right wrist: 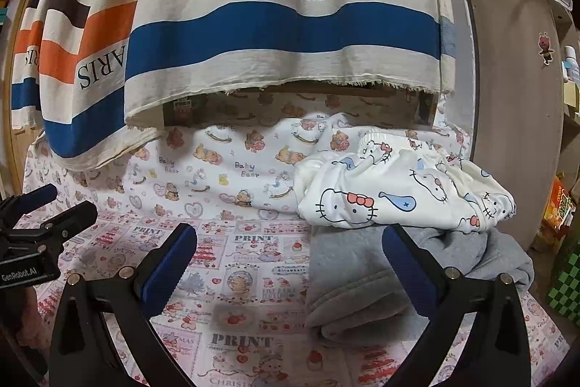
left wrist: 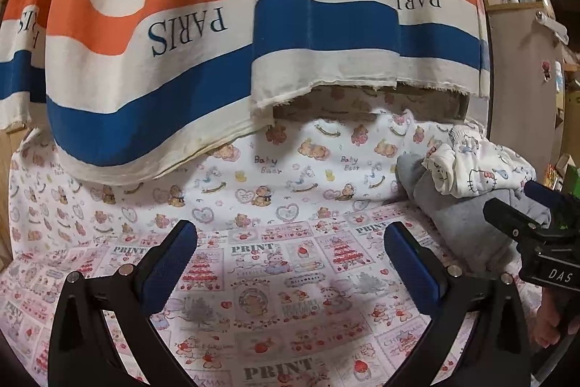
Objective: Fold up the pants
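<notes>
Overhead, then downward by size:

- Striped curtain, cream with brown, orange and blue bands, "PARIS" lettering upside down; hanging from 12 o'clock in both wrist views, frayed hem draped onto the far edge of the bed.
- Printed sheet, pink-and-white patchwork with "PRINT" blocks; covering the near surface from centre to 6 o'clock, bare under the left gripper.
- Baby Bear blanket, white with bears and rocking horses; lying beyond the printed sheet, tucked under the curtain hem.
- Wooden panel, tan, with a small cartoon sticker; standing upright at 3 o'clock beside the bed.
- Grey garment, soft fleece, loosely folded; at 4 o'clock in the right wrist view, lying on the printed sheet, partly behind the right-hand finger.
- Kitty-print pants, white with cat faces, red bows and blue drops, gathered waistband at the far side; crumpled, resting on top of the grey garment's far part, at 2 o'clock in the right wrist view and 3 o'clock in the left.
- Left gripper, black frame, blue pads; fingers spread wide, holding nothing, above the printed sheet.
- Right gripper, same build; fingers spread wide, holding nothing, just short of the pants.
</notes>
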Demonstrator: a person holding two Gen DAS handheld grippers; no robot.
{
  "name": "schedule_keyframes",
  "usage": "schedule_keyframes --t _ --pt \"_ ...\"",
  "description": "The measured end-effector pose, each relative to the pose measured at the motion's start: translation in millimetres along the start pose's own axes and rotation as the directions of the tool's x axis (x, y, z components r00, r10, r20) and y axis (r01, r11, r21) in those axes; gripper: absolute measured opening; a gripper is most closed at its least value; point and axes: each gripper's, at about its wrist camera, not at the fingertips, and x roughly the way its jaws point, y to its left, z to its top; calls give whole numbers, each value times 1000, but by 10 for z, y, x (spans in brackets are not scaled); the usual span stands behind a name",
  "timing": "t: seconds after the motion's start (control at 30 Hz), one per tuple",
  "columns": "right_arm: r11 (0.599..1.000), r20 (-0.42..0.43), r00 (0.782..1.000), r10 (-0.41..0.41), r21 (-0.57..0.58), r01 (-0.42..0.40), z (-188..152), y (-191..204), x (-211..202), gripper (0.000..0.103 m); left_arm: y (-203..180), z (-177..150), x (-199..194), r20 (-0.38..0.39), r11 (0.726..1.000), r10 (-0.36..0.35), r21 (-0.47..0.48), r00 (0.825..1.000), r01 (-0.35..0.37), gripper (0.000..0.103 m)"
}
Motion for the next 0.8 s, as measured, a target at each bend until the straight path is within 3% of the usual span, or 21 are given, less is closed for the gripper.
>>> schedule_keyframes --t 0.8 --pt "1000 -3 1000 -4 -3 4 1 1 4 103 0 3 1 0 1000 8 6 1000 -8 102"
